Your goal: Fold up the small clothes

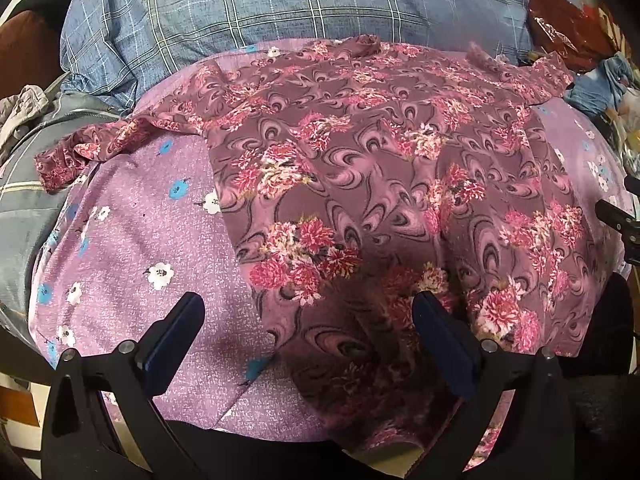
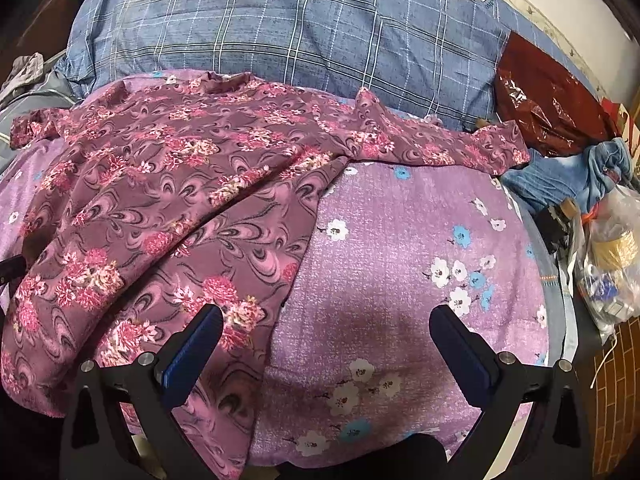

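Note:
A maroon floral top (image 1: 360, 168) lies spread flat on a purple flowered sheet (image 1: 136, 232), its short sleeves stretched out to both sides. My left gripper (image 1: 308, 320) stands open just above the garment's near left hem, with nothing between its fingers. In the right wrist view the same top (image 2: 168, 200) fills the left half over the purple sheet (image 2: 400, 248). My right gripper (image 2: 326, 334) is open too, straddling the garment's right side edge; its left finger (image 2: 192, 352) is over the fabric, its right finger (image 2: 460, 352) over bare sheet.
A blue plaid pillow (image 2: 300, 36) lies behind the top. At the right are a dark red plastic bag (image 2: 552, 100), blue denim cloth (image 2: 580, 176) and a clear bag of items (image 2: 612, 272). Grey clothing (image 1: 24, 112) sits at the far left.

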### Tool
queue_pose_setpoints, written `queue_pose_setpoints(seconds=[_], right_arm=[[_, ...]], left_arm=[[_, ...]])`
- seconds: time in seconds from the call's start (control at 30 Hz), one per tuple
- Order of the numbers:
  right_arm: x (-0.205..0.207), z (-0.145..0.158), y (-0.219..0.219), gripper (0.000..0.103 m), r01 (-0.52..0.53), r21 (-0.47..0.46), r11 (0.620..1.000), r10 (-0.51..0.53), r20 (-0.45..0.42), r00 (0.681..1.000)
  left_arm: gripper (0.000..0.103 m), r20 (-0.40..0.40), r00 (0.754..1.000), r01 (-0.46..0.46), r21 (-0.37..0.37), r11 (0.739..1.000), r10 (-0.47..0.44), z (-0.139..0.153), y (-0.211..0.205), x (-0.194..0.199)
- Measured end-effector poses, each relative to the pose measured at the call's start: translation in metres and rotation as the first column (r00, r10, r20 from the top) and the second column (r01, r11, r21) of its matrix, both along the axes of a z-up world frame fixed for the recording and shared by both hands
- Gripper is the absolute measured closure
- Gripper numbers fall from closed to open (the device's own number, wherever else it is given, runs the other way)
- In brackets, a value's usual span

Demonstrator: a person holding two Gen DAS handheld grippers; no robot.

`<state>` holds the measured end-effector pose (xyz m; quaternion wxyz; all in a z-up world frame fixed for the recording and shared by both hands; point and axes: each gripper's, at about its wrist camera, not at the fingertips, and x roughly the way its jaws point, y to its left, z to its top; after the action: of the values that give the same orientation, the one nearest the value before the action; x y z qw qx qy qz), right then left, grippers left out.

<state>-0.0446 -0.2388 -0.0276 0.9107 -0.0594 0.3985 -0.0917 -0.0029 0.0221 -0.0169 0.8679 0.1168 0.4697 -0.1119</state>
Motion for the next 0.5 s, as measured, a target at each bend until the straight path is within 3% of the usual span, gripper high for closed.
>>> queue_pose_setpoints(seconds=[0.5], right_arm=[[-0.0064,0.0018,-0.0042,0.000,-0.009,0.035,0.999,0.009,0.019,1.000]], left_arm=[[0.000,0.005,1.000,0.001,0.001,1.000,-0.001,0.0058,-0.0011,-0.0066]])
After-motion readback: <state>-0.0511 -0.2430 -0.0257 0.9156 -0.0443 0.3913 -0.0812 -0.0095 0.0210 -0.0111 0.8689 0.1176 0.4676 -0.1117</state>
